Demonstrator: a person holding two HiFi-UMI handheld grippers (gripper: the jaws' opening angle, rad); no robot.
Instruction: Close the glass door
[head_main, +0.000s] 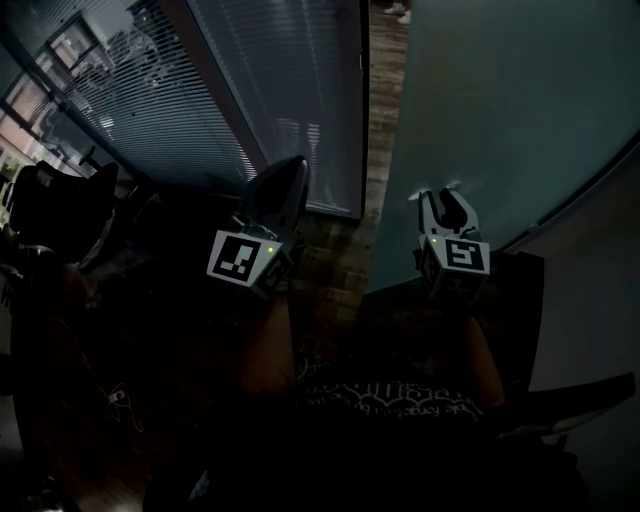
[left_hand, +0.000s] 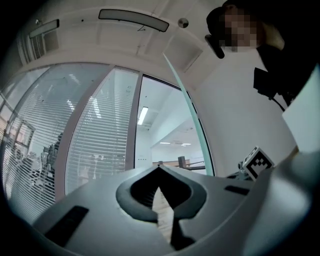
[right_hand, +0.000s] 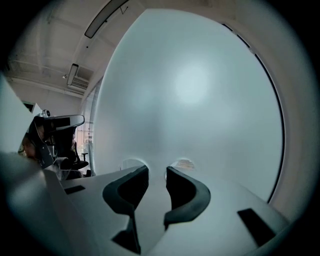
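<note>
The right gripper (head_main: 447, 197) is holding its jaws a little apart, empty, with the tips very near the frosted glass door (head_main: 500, 100); the door is filling the head view from 12 to 3 o'clock. The left gripper (head_main: 295, 165), at 9 o'clock of the right one, is showing its jaws together, empty.

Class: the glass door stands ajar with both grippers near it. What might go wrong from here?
The right gripper faces the frosted glass door with open jaws holding nothing; a push on smooth glass may slip. The shut left gripper points toward the open doorway gap, so a swinging door edge might catch it.
</note>
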